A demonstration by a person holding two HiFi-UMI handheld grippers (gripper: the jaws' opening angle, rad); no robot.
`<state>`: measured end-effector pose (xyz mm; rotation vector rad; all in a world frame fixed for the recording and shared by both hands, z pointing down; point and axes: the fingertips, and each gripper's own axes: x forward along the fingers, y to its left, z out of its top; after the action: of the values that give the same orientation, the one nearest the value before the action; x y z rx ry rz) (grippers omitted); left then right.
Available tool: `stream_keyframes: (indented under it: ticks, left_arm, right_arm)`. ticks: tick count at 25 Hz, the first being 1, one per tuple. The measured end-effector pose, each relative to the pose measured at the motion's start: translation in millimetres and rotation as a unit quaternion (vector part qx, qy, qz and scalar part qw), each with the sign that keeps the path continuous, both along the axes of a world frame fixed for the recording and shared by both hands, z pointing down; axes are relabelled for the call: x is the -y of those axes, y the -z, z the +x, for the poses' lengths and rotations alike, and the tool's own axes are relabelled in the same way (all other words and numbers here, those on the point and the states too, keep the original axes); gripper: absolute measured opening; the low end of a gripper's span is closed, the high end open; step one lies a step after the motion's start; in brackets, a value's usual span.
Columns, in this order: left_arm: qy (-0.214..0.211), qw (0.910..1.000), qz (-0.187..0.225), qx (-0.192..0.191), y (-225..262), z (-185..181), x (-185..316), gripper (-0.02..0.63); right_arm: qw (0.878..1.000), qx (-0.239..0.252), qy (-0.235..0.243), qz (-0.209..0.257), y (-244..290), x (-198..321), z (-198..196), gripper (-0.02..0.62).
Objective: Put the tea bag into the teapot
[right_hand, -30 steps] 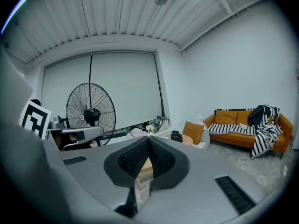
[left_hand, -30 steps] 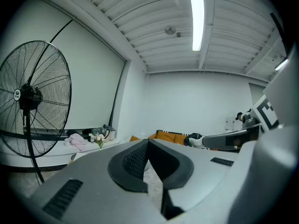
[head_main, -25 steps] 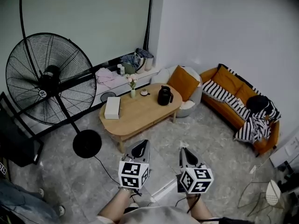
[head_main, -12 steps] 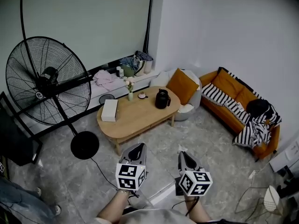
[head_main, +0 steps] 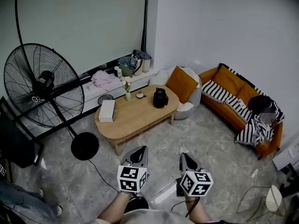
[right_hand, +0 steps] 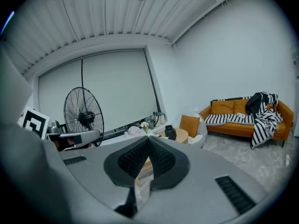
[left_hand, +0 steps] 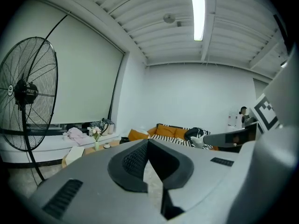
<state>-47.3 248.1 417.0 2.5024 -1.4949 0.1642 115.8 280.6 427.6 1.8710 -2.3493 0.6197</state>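
Grey floor tiles (head_main: pixel 205 139) are lying between the person and the oval desk (head_main: pixel 135 118). The left tongs (head_main: pixel 140 151) and right tongs (head_main: pixel 185 157) are both pointing forward, pressed together on nothing. Well ahead, roughly midway between their lines, the black teapot (head_main: pixel 160 98) is standing at the desk's right end. No tea bag is showing from here.
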Motion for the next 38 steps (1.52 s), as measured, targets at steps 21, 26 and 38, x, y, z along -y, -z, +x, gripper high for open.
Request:
stream_keyframes:
  ticks: [21,26,38]
  left_arm:
    - [-0.015,0.9997,0.008,-0.018,-3.2,40.0,124.9,0.005]
    - [-0.015,0.9997,0.015,-0.015,1.9,43.3,167.3,0.005]
    - [0.01,0.9994,0.019,-0.028,6.9,28.6,268.6,0.005]
  right_arm:
    - [1.0,-0.024,-0.016,0.002,5.0,105.8,43.9,0.034]
    - [0.999,-0.025,-0.021,0.002,8.0,148.5,53.2,0.034]
    - [0.998,-0.053,0.005,0.017,22.2,252.9,42.1,0.034]
